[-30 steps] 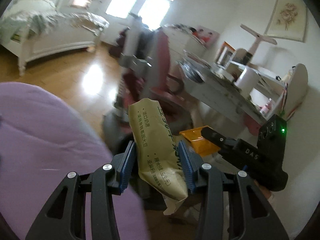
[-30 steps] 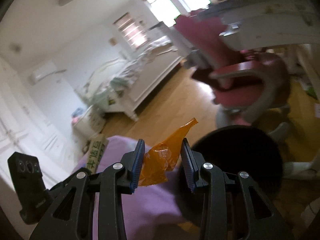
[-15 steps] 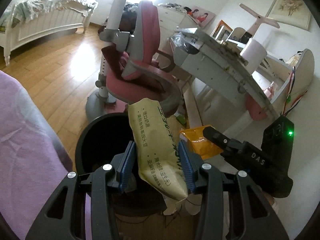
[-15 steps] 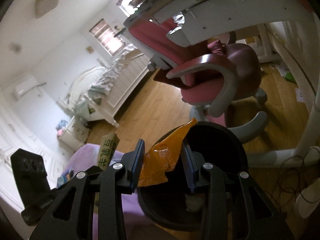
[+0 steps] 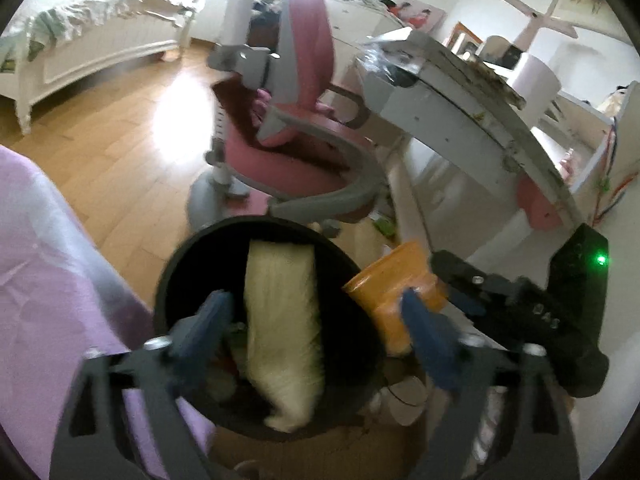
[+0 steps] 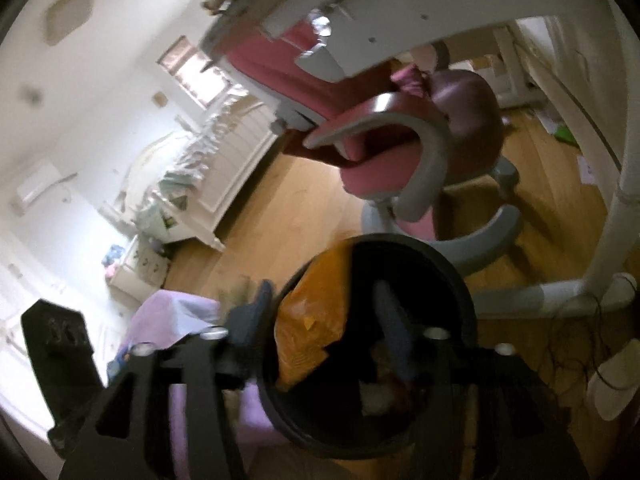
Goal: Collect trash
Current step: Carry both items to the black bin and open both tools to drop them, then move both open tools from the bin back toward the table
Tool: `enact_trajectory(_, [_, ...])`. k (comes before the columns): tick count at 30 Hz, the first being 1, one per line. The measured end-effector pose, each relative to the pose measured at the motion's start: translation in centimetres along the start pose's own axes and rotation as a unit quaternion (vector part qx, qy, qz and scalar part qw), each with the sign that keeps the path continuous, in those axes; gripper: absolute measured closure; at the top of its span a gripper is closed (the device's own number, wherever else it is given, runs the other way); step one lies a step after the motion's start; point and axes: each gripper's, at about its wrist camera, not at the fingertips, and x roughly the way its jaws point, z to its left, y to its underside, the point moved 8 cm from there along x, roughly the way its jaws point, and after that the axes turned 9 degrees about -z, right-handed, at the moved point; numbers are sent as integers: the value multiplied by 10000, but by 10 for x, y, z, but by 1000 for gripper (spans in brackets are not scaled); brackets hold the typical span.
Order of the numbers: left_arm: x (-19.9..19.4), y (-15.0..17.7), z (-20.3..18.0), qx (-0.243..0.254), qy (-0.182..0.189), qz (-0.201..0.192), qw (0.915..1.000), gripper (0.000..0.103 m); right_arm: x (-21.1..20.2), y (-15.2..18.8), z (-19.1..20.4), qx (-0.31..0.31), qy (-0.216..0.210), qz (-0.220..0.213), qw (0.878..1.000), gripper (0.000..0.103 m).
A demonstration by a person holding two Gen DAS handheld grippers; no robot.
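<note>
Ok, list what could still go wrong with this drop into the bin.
1. The orange wrapper, just freed as the right tool opened, sits by the black bin's near rim; it may tip out onto the purple cover.
2. The pale packet, let go as the left tool opened, stands tall and could lean over the rim.
3. Both tools hang close together and could bump.

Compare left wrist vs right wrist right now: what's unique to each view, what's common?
Left wrist only: the pale yellow packet dropping into the bin between the left gripper's just-opened jaws, plus the cluttered desktop.

Right wrist only: the white desk leg and the wall air conditioner.

Both: black trash bin, orange wrapper loose between the right gripper's just-opened jaws, pink chair, white bed.
</note>
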Motion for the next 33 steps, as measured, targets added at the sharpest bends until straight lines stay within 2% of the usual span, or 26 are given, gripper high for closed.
enact_trajectory(6, [-15, -2, 12, -212, -35, -80, 9997, 12, 2, 5, 10, -108, -16, 43, 9999, 34])
enact_trajectory(12, [-51, -8, 33, -498, -177, -391, 9978, 12, 11, 14, 28, -314, -117, 208, 9992, 34])
enact_trajectory(16, [-97, -12, 65, -760, -492, -792, 9927, 11, 21, 25, 53, -497, -244, 407, 9976, 34])
enact_trajectory(18, [-123, -13, 86, -818, -776, -1029, 9883, 11, 25, 31, 68, -622, -338, 495, 9963, 34])
enact_trajectory(21, [-171, -10, 130, -945, -1482, -1347, 9752, 11, 34, 48, 102, -859, -559, 696, 9923, 34])
enact_trajectory(22, [-190, -6, 152, -1014, -1910, -1413, 9661, 9, 37, 56, 116, -950, -647, 769, 9904, 34])
enact_trajectory(23, [-210, -1, 174, -1073, -2433, -1449, 9530, 8, 39, 62, 125, -1022, -713, 823, 9888, 34])
enact_trajectory(24, [-221, 3, 186, -1101, -2736, -1465, 9442, 8, 42, 70, 139, -1120, -805, 905, 9863, 34])
enact_trajectory(25, [-239, 9, 206, -1154, -3176, -1480, 9295, 8, 43, 76, 149, -1184, -872, 961, 9845, 34])
enact_trajectory(28, [-266, 25, 245, -1417, -3773, -1328, 9055, 8, 51, 103, 193, -1425, -1160, 1188, 9758, 34])
enact_trajectory(31, [-271, 35, 273, -1560, -3943, -1066, 8994, 8, 55, 124, 232, -1616, -1412, 1383, 9669, 34])
enact_trajectory(33, [-268, 39, 288, -1502, -4045, -822, 8984, 8, 56, 141, 263, -1811, -1626, 1497, 9583, 34])
